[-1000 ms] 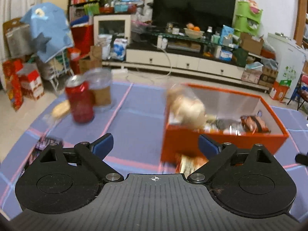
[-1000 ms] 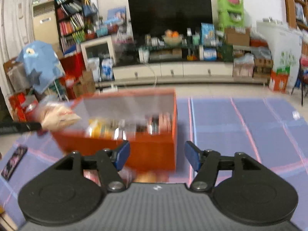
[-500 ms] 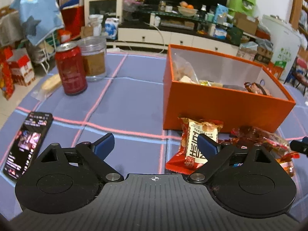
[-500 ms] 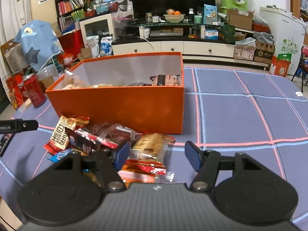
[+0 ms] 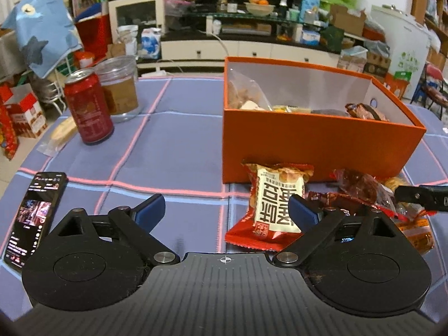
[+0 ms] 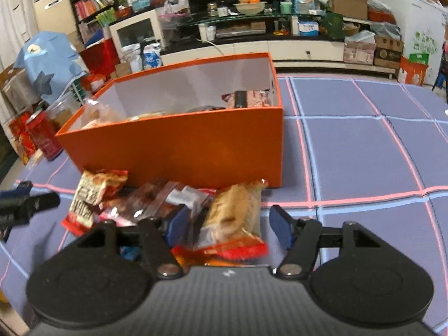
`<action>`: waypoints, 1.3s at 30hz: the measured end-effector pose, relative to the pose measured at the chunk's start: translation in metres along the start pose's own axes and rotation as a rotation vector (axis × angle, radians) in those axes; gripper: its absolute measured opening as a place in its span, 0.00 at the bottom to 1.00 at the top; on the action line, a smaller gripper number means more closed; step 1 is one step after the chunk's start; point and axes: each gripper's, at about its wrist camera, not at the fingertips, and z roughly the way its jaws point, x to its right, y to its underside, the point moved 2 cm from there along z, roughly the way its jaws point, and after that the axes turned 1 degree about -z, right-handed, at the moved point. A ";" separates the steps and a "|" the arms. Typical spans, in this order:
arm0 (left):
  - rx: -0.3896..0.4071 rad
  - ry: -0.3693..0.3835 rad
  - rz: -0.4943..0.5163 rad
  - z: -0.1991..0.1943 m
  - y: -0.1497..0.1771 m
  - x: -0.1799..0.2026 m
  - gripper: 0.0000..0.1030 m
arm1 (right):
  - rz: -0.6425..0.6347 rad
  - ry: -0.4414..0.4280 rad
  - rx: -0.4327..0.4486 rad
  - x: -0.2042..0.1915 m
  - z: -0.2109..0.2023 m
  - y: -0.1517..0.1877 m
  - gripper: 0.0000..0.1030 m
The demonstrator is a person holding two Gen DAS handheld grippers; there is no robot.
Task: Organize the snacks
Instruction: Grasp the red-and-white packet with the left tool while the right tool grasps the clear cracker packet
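An orange box (image 5: 316,151) stands on the blue checked cloth and holds several snack packets; it also shows in the right wrist view (image 6: 179,151). Loose packets lie in front of it: a red-and-white packet (image 5: 275,204), dark red ones (image 5: 361,187), and a tan pastry packet with a red edge (image 6: 235,218). My left gripper (image 5: 226,212) is open and empty, with its right finger at the red-and-white packet's edge. My right gripper (image 6: 228,221) is open, with the tan pastry packet between its fingers.
A red can (image 5: 88,106) and a clear jar (image 5: 120,86) stand at the left, with a wrapped bun (image 5: 60,134) beside them. A phone (image 5: 32,215) lies at the near left. The cloth right of the box (image 6: 364,145) is bare.
Both grippers have dropped from above the box down to the loose packets in front of it. The right gripper has moved forward over the tan pastry packet.
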 end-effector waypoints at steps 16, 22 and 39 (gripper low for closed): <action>-0.003 0.073 0.080 0.026 0.002 0.027 0.62 | -0.048 0.068 -0.085 0.029 0.022 0.010 0.59; -0.097 0.088 0.081 0.059 0.007 0.038 0.22 | -0.081 0.074 -0.084 0.029 0.022 0.013 0.59; -0.004 -0.014 0.007 -0.001 -0.010 0.021 0.04 | -0.154 0.079 0.054 0.016 -0.036 0.004 0.44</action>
